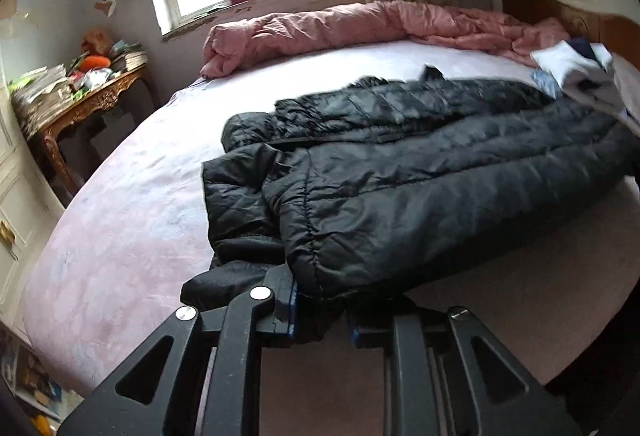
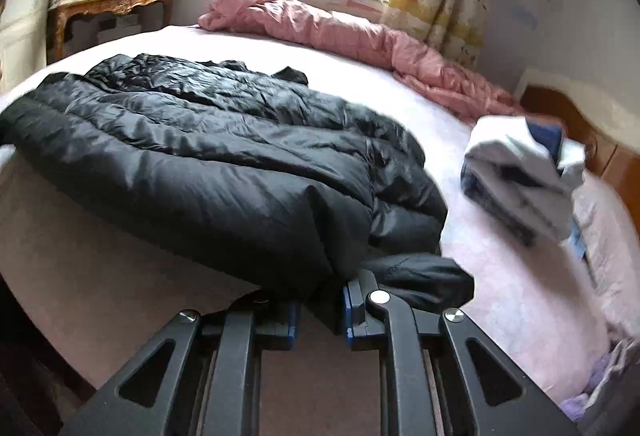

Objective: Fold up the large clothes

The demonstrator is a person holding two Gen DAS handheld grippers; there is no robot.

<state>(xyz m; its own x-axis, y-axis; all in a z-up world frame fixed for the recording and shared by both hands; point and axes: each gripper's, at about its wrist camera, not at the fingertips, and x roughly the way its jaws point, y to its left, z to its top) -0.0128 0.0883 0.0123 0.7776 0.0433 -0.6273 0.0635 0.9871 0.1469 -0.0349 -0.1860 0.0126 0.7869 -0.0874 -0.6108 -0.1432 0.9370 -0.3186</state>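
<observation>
On the pale pink bed sheet (image 1: 132,196) we find the black quilted jacket (image 1: 420,172) lying across the mattress, its near edge raised off the sheet and carried by both tools. We note that the left gripper (image 1: 320,310) is clamped on a bunched fold of the jacket's near edge, dark fabric filling the space between its blue pads (image 1: 293,306), and that the right gripper (image 2: 320,310) pinches the same edge further along, with a loose flap (image 2: 424,282) hanging over its right finger. We judge the chief risk to be slippage: the shell is glossy and padded, and each grip appears to hold only a thin gather, so a quick lift or an uneven pull between our two hands could draw the fabric out on one side and leave the fold skewed. A second risk is the free flap, which could tuck under the fold unseen. A third is the loose heap of white and navy clothes (image 2: 524,172) lying close to the jacket's far end, where the moving fabric could drag it. The pink duvet (image 1: 360,28) at the far edge lies well apart. As to containers, we see none on the bed; the gilt side table (image 1: 88,108) carries stacked papers and oddments, not boxed.
</observation>
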